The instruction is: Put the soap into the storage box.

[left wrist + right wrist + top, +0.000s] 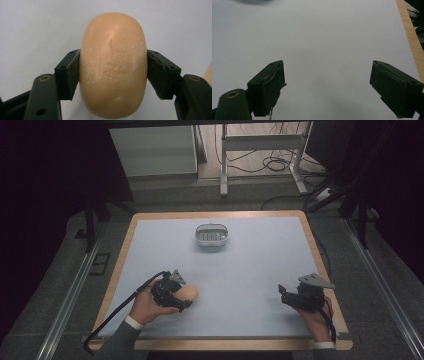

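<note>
Soap sits clamped in the left gripper (186, 296): a peach-coloured oval bar of soap (189, 293) held near the front left of the table (250, 270), low over the pale grey surface. From the left gripper view, the two black jaws press against the bar's (113, 65) long sides at about mid-height, and a faint embossed mark with some whitish specks shows on its upper face. The person's left hand (147, 307) grips the tool from behind, with its cable trailing off the table's front left corner. On the right, the right gripper (283, 293) is held near the front right edge by the right hand (317, 317), its jaws standing wide apart with nothing between them; in the right gripper view bare table surface lies between the jaws (327, 82). Toward the far middle of the table stands a small oval white soap dish (212, 234) with a slotted insert, well apart from both grippers. A wooden border (120, 265) frames the table.
</note>
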The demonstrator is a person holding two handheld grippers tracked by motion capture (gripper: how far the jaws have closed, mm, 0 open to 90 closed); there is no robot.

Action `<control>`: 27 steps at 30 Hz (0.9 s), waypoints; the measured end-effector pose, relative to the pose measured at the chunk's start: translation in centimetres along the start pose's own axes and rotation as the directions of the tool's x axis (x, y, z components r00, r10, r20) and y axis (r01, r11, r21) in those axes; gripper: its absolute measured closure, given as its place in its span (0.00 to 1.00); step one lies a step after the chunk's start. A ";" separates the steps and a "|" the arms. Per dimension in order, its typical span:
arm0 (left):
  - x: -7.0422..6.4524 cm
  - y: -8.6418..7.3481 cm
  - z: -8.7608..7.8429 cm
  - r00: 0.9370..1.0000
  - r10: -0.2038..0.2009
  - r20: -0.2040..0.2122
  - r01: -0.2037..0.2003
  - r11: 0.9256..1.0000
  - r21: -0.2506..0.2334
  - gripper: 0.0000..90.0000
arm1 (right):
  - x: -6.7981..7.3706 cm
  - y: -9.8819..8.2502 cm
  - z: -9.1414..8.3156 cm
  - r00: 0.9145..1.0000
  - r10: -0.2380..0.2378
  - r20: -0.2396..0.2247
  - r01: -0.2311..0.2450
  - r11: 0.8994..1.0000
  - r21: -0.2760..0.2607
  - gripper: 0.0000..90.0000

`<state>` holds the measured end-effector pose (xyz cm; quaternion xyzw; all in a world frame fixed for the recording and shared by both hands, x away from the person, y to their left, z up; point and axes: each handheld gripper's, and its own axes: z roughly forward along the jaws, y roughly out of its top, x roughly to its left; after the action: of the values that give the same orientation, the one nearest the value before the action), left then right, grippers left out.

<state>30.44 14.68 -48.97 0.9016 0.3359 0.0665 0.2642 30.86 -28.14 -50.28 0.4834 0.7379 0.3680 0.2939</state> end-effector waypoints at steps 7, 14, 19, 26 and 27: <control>0.6 0.6 -0.9 1.000 -0.008 -0.001 0.008 1.000 -0.025 0.36 | -0.2 -0.1 0.0 1.000 0.009 0.006 -0.009 1.000 -0.001 0.14; 1.0 1.1 -1.6 1.000 -0.008 -0.012 0.007 0.999 -0.042 0.36 | -0.2 -0.1 0.0 1.000 0.009 0.005 -0.009 1.000 0.003 0.14; 1.3 1.4 -1.9 1.000 -0.009 -0.018 0.008 0.998 -0.054 0.36 | -0.2 -0.1 0.1 1.000 0.008 0.008 -0.008 1.000 0.006 0.14; 1.8 2.1 -2.3 1.000 -0.011 -0.025 0.009 0.998 -0.065 0.36 | -0.3 -0.2 0.1 1.000 0.011 0.007 -0.011 1.000 0.007 0.14; 1.9 2.2 -2.3 1.000 -0.011 -0.027 0.009 0.998 -0.068 0.36 | -0.3 -0.2 0.1 1.000 0.010 0.007 -0.010 1.000 0.007 0.14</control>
<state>32.49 15.51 -45.94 0.8894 0.3417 0.0889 0.2904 30.95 -28.46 -50.43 0.4896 0.7356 0.3651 0.2930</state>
